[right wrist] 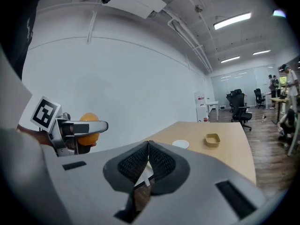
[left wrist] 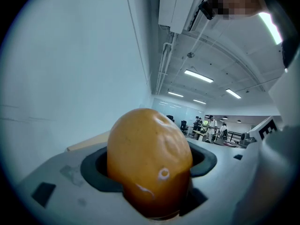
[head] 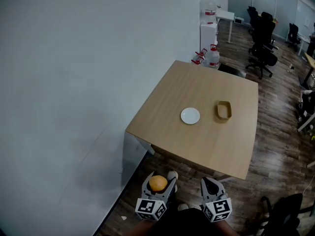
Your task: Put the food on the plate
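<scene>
Progress looks early, with pickup done and delivery wholly ahead. At the left, the left gripper (head: 159,185) is held low and close to the person's body, its jaws clamped on the food (left wrist: 149,161), a smooth, rounded orange-brown piece that sits between the dark pads and bulges above them. Further right and well ahead, the white plate (head: 190,115) lies bare on the wooden table (head: 211,146), well apart from the food, so nothing has reached it yet. Right of that, the right gripper (head: 210,184) hangs beside the left one at the same low height, its jaws pressed together with nothing between them. Rightmost on the table, a small tan tray (head: 224,110) sits just beside the plate and appears empty. What remains, as I judge it, is the whole carry: bring the left gripper forward over the table edge, lower it over the plate, and release the food there.
</scene>
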The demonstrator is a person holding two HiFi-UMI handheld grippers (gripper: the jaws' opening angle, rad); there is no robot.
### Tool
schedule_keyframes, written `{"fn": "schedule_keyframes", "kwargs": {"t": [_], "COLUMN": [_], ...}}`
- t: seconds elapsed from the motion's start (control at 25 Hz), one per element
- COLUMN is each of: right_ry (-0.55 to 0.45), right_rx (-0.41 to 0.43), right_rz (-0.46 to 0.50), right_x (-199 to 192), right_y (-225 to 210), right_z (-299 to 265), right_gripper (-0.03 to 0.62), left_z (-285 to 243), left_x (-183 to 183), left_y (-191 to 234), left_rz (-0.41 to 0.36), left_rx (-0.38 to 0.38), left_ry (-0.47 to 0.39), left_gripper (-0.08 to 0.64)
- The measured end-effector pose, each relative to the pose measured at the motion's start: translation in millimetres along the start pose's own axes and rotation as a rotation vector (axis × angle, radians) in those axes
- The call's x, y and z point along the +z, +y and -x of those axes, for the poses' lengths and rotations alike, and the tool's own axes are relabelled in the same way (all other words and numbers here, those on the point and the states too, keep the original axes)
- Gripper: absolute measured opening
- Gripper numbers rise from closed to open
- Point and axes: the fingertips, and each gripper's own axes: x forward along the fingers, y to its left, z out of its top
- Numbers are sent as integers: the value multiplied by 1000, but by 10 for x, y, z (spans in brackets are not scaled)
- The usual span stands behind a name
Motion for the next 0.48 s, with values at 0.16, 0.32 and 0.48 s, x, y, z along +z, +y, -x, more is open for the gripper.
{"fn": "schedule_keyframes", "kwargs": {"t": [0.16,0.32,0.48], "right_ry": [-12,-31,-63], "right_rx": [-53,-94,-140], "right_rz": [-11,-59,-42], "right_x": [138,313,564], "right_y": [-244,-474,-647], "right_z": [-188,-444,-754], "right_gripper": [60,60,60], "left_z": [-365,-823,-1249], "left_x": [-21,6,48], "left_y": [81,207,366], "left_rz": [-40,-55,-45], "left_rx": [-44,-91,-136], "left_ry": [37,49,71], "left_gripper": [333,333,333]}}
